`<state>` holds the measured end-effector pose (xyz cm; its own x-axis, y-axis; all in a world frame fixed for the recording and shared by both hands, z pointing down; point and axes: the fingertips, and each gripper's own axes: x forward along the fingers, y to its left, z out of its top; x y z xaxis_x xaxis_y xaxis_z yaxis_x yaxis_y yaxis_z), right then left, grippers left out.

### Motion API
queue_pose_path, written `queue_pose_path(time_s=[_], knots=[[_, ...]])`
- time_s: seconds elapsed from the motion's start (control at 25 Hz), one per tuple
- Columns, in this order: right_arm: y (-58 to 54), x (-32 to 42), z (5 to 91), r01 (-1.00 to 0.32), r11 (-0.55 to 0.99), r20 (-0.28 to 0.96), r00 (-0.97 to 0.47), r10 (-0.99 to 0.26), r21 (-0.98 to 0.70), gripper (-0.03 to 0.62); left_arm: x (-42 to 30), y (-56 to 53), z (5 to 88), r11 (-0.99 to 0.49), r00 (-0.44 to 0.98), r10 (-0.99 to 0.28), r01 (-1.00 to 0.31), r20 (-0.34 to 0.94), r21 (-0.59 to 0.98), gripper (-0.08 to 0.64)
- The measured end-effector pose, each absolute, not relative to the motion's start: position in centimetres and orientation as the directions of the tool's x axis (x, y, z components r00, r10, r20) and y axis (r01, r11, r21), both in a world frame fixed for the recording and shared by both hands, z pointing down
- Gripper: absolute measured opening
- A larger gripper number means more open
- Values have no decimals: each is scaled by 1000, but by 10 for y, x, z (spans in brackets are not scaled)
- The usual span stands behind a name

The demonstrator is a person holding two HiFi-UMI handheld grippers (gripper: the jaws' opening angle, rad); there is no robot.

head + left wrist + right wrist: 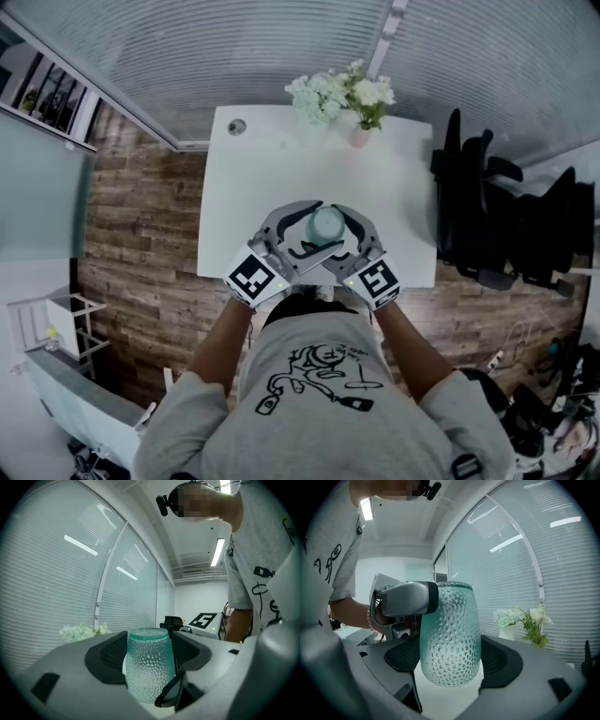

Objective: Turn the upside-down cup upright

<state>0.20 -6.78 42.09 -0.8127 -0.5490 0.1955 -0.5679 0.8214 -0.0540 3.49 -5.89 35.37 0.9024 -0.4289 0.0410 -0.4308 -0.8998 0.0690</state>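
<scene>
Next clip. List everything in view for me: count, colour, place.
cup: one, teal dimpled glass, base up, near edge of table
table: one, white, centre
flowers: one bunch, white, table's far edge
vase: one, pink, under the flowers
grommet: one, grey, table's far left corner
chairs: two, black, right of table
floor: brown wood-look, around table
blinds: white, beyond table
shirt: one, grey, printed, bottom of head view
left gripper: one, grey, jaws either side of cup
right gripper: one, grey, jaws either side of cup
</scene>
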Motion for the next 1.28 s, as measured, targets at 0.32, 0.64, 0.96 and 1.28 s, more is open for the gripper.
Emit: queue_pose_path(time_s=[0.32, 0.64, 0.96, 1.28], knots=[[-67, 7, 457, -578, 813, 256, -799, -544, -74, 385, 41, -60, 389, -900, 905, -419, -424, 71, 96, 296], [-69, 12, 487, -581, 811, 324, -782, -532, -71, 385, 49, -61, 414, -903, 906, -413, -420, 90, 90, 295], [-76, 15, 512, -600, 794, 362, -764, -534, -95, 385, 53, -68, 439, -913, 915, -390, -399, 103, 87, 295], [-83, 19, 538, -608, 788, 394, -751, -530, -100, 385, 57, -74, 467, -918, 918, -381, -390, 113, 73, 295]])
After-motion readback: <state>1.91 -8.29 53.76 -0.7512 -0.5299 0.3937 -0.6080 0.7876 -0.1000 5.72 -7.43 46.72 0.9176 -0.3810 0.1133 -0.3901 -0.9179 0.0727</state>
